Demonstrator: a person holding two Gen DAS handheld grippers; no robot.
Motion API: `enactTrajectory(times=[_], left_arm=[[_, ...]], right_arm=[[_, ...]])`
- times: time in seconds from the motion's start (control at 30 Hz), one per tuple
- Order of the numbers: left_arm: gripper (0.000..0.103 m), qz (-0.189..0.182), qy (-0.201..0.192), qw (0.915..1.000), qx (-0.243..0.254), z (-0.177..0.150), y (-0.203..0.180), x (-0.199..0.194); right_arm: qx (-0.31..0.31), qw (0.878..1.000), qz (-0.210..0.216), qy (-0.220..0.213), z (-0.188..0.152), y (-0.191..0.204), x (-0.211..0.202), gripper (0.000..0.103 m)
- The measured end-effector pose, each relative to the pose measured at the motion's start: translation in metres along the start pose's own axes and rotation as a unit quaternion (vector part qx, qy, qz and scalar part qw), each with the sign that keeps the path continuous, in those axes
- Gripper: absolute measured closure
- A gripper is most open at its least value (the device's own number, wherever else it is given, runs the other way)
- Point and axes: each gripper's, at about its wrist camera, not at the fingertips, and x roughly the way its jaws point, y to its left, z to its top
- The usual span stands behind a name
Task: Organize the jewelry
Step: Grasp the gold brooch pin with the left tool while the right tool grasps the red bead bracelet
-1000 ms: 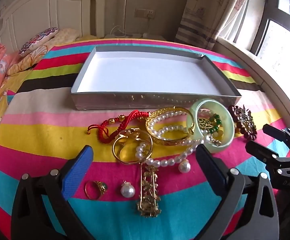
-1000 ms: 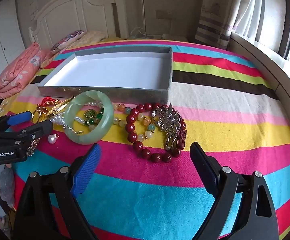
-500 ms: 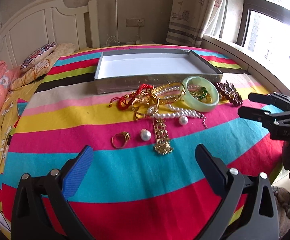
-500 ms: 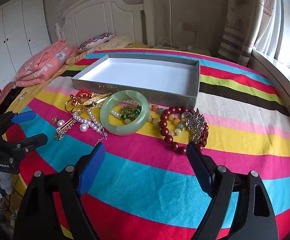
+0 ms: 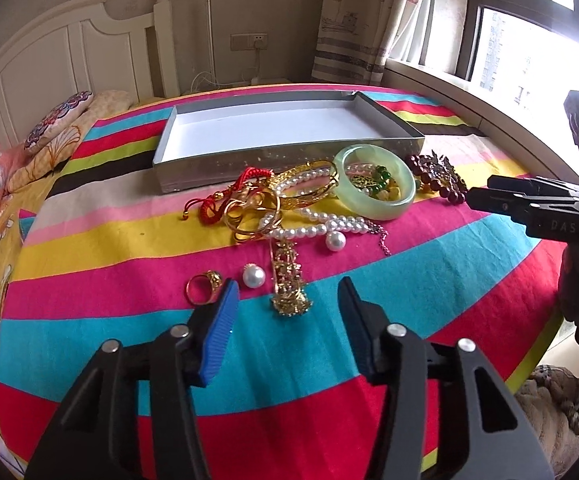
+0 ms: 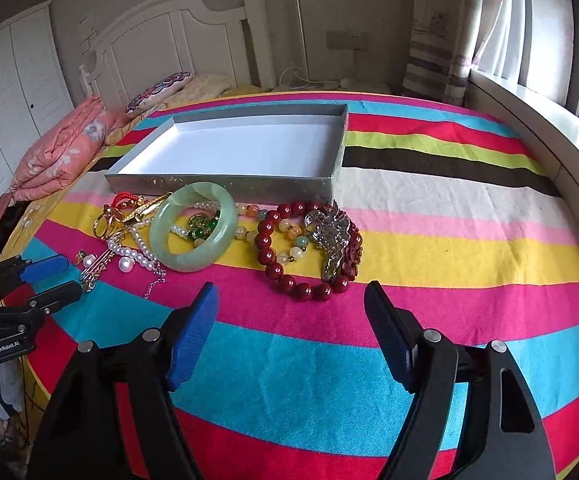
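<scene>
Looking down both cameras, I see my left gripper [image 5: 285,304] with its jaws just narrowed from a wide spread, nothing between them, hanging above the striped bedspread [image 5: 129,240] short of the gold hairpin [image 5: 289,280]. My right gripper [image 6: 291,308] has also been closing a little, yet stands spread and empty before the red bead bracelet [image 6: 289,276]. Compared with a second ago, both views sit farther back from the jewelry pile [image 5: 289,204], which lies against the near wall of the grey tray [image 5: 217,174], beside the jade bangle [image 6: 193,228].
</scene>
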Motion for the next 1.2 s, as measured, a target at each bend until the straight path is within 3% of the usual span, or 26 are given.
enactTrajectory(times=[0.2, 0.5, 0.7, 0.87, 1.03, 1.2], left_arm=[[0.079, -0.004, 0.036, 0.9994, 0.001, 0.002, -0.008, 0.018], [0.081, -0.011, 0.037, 0.9992, -0.012, 0.011, -0.007, 0.032], [0.081, -0.022, 0.019, 0.9991, -0.03, 0.003, -0.006, 0.011], [0.081, -0.03, -0.002, 0.9985, -0.045, -0.003, 0.002, -0.019], [0.081, -0.034, -0.022, 0.9976, -0.055, 0.0, 0.007, -0.04], [0.081, -0.035, -0.028, 0.9977, -0.05, 0.002, 0.004, -0.047]], right_arm=[[0.004, 1.0, 0.006, 0.002, -0.001, -0.002, -0.001, 0.03], [-0.001, 0.999, -0.005, 0.04, 0.001, 0.0, 0.015, 0.03], [0.001, 0.999, -0.007, 0.05, 0.003, -0.001, 0.02, 0.03], [-0.022, 1.0, 0.008, 0.022, 0.007, 0.006, 0.009, 0.049], [-0.096, 0.995, 0.003, 0.015, 0.012, 0.031, 0.013, 0.07], [-0.141, 0.989, -0.039, 0.024, 0.009, 0.04, 0.032, 0.083]])
